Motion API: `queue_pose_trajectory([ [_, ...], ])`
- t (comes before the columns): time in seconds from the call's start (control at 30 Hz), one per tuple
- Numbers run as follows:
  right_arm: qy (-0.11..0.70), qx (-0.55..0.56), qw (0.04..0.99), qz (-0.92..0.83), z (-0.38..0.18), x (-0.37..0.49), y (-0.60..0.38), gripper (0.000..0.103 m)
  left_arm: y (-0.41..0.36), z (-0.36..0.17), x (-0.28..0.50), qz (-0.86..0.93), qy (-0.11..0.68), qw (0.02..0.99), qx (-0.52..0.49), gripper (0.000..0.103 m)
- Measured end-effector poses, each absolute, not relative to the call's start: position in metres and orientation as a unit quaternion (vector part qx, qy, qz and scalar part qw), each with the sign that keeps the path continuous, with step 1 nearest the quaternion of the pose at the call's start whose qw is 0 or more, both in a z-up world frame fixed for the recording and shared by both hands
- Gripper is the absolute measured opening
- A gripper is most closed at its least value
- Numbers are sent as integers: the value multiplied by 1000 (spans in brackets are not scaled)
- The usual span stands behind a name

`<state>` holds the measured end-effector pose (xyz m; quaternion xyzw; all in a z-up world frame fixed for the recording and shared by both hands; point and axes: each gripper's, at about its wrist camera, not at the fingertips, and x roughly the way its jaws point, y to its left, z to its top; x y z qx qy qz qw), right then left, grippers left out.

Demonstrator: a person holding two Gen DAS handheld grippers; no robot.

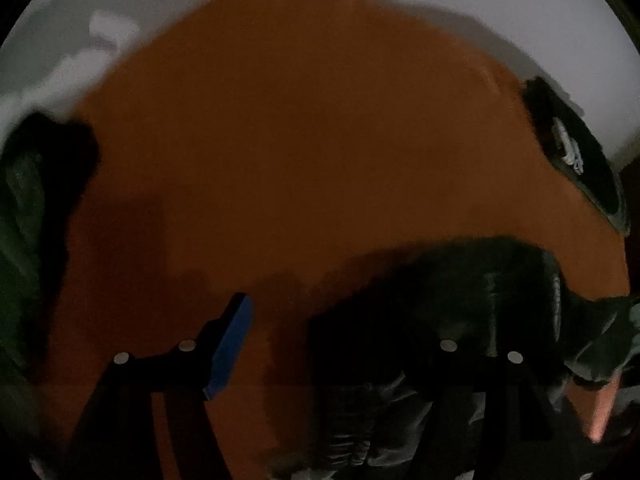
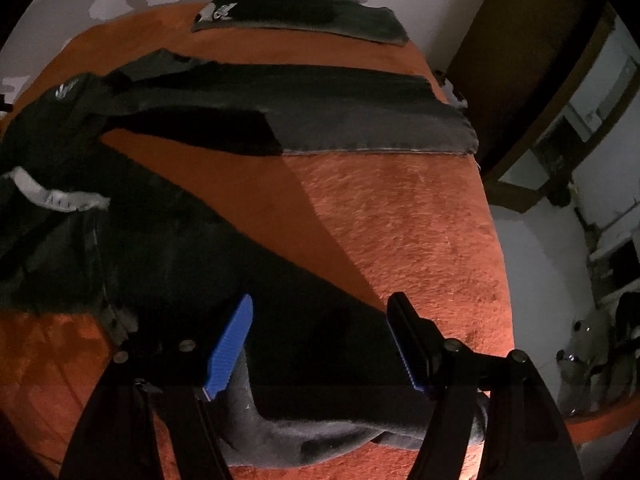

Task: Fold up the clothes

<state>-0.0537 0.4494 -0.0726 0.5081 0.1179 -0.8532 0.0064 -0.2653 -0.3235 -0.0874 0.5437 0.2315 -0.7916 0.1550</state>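
Note:
Dark trousers lie spread on an orange blanket, their waist with a white label at the left. One leg runs to the upper right, the other down toward me. My right gripper is open and straddles that near leg close to its hem, the blue pads clear of the cloth. The left wrist view is blurred and dark. My left gripper stands open over the blanket, one blue pad showing and the other finger lost against dark cloth.
A folded dark garment with a white label lies at the blanket's far edge, also seen as the folded garment. More dark cloth lies at the left. The blanket's edge drops off at the right, beyond it a wooden door frame and floor clutter.

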Motion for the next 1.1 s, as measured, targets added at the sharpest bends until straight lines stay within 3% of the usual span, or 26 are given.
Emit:
queue_pose_trajectory([
  [0.17, 106, 518, 8, -849, -78, -51, 450, 69, -332, -124, -271, -756, 341, 97, 550, 66],
  [0.2, 103, 520, 8, -848, -80, -50, 450, 69, -331, -127, -273, -751, 354, 86, 551, 57],
  [0.23, 102, 524, 8, -846, -81, -49, 451, 69, -328, -130, -276, -747, 359, 72, 554, 54],
  [0.33, 100, 531, 9, -841, -85, -47, 452, 69, -316, -136, -285, -738, 368, 36, 564, 54],
  [0.37, 100, 531, 10, -841, -85, -46, 452, 69, -314, -135, -289, -745, 357, 44, 562, 54],
  [0.4, 101, 531, 10, -842, -86, -45, 451, 69, -312, -131, -291, -756, 343, 55, 556, 39],
  [0.5, 105, 530, 8, -842, -87, -44, 449, 69, -297, -107, -295, -816, 269, 108, 500, 32],
  [0.63, 113, 523, 4, -845, -84, -43, 445, 69, -276, -34, -280, -893, 213, 153, 366, 29],
  [0.77, 128, 512, 4, -849, -80, -40, 439, 69, -256, 42, -273, -943, 159, 138, 258, 29],
  [0.9, 127, 516, 10, -847, -83, -42, 437, 69, -275, 6, -340, -913, 62, 195, 352, 33],
  [1.0, 113, 526, 11, -843, -85, -46, 439, 69, -316, -78, -381, -820, 140, 237, 502, 38],
  [1.1, 93, 535, 10, -840, -84, -48, 442, 69, -327, -98, -374, -809, 200, 242, 498, 43],
])
